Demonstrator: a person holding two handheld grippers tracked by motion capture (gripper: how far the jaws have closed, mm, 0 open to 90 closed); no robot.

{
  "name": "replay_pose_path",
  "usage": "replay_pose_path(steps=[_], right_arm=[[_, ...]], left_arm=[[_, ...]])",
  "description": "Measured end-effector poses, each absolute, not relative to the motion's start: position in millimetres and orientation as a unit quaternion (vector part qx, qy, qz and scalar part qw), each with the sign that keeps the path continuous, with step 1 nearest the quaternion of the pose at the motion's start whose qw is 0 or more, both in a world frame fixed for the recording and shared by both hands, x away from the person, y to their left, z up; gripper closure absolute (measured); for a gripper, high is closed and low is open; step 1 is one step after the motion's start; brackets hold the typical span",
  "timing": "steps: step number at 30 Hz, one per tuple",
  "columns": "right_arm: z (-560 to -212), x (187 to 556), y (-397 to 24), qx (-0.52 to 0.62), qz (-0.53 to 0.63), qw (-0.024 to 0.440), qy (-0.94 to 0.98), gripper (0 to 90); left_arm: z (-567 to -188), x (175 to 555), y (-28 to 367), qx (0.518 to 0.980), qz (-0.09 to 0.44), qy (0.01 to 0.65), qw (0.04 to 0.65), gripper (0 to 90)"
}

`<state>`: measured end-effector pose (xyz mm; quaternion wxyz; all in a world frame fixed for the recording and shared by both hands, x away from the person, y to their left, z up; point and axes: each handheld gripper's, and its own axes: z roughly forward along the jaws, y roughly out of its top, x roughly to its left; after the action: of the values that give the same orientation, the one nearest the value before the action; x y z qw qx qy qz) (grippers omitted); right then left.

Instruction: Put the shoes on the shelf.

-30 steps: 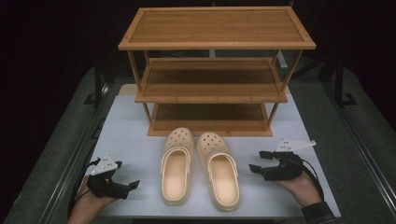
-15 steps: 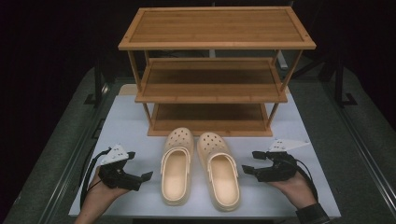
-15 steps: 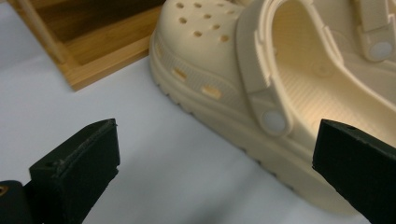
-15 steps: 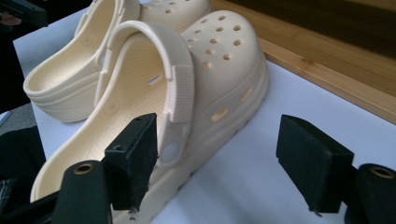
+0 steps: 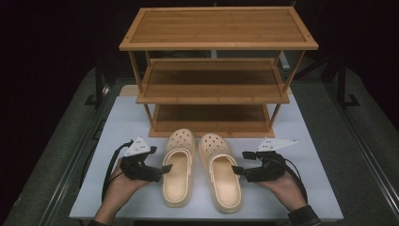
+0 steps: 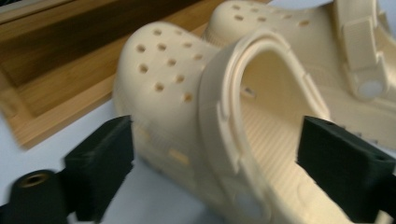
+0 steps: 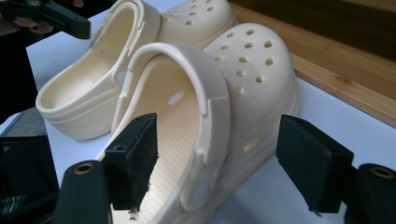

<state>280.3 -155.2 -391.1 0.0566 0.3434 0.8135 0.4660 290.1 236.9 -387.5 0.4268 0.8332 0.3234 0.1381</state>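
Each open hand-held gripper (image 5: 165,170) straddling a cream clog's (image 5: 177,172) side wall

We note a white desk (image 5: 310,188) carrying a three-tier wooden shelf rack (image 5: 216,70) at its far edge. Grey floor (image 5: 362,141) flanks the desk; the surroundings beyond lie in darkness.

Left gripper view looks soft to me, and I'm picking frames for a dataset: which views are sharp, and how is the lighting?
Left gripper view: the near clog and the shelf are smeared by motion blur. Right gripper view: crisp, the holes in the other clog clean-edged. High view: even light on the white table, no glare, surroundings dark.
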Motion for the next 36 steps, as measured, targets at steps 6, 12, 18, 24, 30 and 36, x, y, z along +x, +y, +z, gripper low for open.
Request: replay_pose_path(steps=[6,12,18,24,30,36], right_arm=[[-394,288,-146,0.345,0.463,0.065,0.814,32.3],[-401,293,-138,0.341,0.451,0.068,0.822,38.0],[-405,296,-133,0.336,0.447,0.074,0.826,46.2],[-406,296,-126,0.332,0.431,0.095,0.833,52.9],[-405,294,-127,0.333,0.43,0.105,0.833,63.6],[-403,293,-130,0.337,0.428,0.122,0.829,72.2]], left_arm=[[-395,300,223,0.836,0.143,0.328,0.417,15.0],[-401,303,221,0.837,0.148,0.327,0.412,23.5],[-401,302,223,0.835,0.155,0.331,0.411,40.9],[-400,300,222,0.834,0.164,0.337,0.405,48.9],[-397,295,220,0.838,0.178,0.338,0.39,58.2],[-393,292,219,0.839,0.188,0.344,0.378,67.2]])
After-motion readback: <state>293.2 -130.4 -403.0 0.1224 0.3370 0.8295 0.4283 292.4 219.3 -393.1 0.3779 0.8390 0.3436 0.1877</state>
